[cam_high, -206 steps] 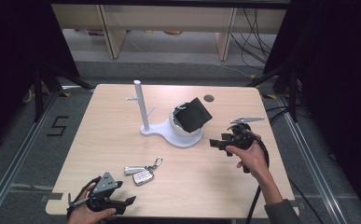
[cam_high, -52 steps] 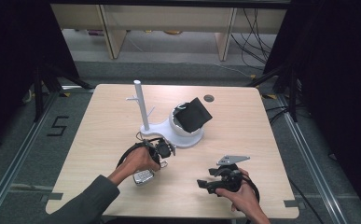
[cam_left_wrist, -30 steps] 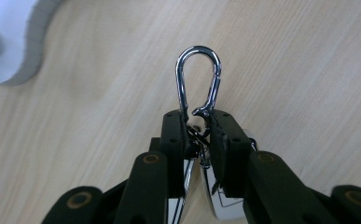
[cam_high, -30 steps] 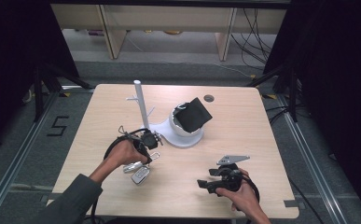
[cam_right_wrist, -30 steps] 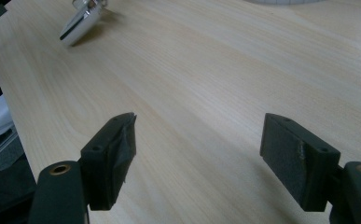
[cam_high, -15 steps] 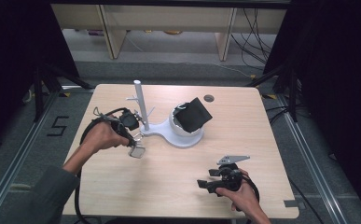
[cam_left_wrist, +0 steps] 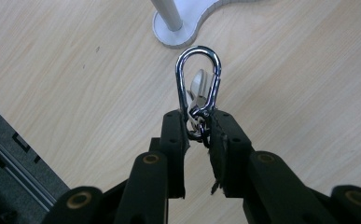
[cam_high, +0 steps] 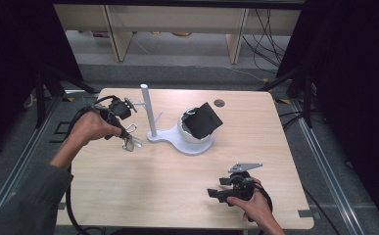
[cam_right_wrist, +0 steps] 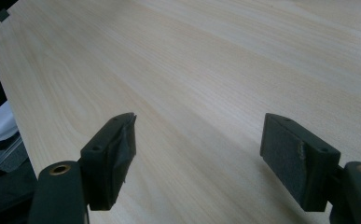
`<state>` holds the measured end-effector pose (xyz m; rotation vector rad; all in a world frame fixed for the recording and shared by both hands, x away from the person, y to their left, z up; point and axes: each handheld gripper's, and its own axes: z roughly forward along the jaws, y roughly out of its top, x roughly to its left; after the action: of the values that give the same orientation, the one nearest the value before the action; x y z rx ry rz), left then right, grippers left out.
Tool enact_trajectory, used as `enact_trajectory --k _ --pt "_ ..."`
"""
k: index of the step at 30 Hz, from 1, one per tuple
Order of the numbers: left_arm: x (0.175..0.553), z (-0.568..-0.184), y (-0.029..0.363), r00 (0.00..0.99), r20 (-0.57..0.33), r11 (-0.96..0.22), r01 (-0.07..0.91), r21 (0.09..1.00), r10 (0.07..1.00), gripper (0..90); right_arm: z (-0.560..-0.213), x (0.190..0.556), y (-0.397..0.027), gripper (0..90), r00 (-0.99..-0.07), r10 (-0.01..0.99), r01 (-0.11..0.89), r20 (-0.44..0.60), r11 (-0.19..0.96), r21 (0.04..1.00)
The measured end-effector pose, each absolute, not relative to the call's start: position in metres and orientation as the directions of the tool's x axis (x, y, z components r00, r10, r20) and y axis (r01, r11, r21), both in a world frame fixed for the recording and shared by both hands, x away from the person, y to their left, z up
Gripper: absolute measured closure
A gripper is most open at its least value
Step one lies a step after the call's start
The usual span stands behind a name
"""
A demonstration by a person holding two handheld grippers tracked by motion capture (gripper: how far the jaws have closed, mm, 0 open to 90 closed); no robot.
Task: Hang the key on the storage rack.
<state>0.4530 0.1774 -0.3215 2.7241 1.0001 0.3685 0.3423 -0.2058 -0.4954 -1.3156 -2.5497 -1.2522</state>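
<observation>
The left gripper (cam_left_wrist: 197,128) pinches the bottom of a shiny metal clip (cam_left_wrist: 198,77), and a key fob (cam_high: 130,143) hangs under it, up off the table (cam_high: 177,181), just left of the white stand (cam_high: 150,112). The right gripper (cam_right_wrist: 197,154) rests at the near right, jaws wide apart, holding nothing.

- The high view looks forward and down on the whole table (cam_high: 187,186) from above the person's side.
- The left gripper view looks closely down on the white stand (cam_left_wrist: 178,28), which the high view shares.
- The right gripper view skims low across bare tabletop.
</observation>
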Motion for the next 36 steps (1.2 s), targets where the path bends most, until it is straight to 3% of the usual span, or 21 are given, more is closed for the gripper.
enact_trajectory --k 20,36 --pt "0.477 -0.282 0.188 0.679 0.170 -0.693 0.652 0.308 0.714 75.3 -0.497 0.342 -0.206 27.6 -0.648 0.668 0.694 0.366 0.320 0.646" --pt "0.495 -0.277 0.172 0.677 0.158 -0.688 0.663 0.296 0.719 75.3 -0.495 0.341 -0.205 27.5 -0.642 0.677 0.700 0.360 0.327 0.635"
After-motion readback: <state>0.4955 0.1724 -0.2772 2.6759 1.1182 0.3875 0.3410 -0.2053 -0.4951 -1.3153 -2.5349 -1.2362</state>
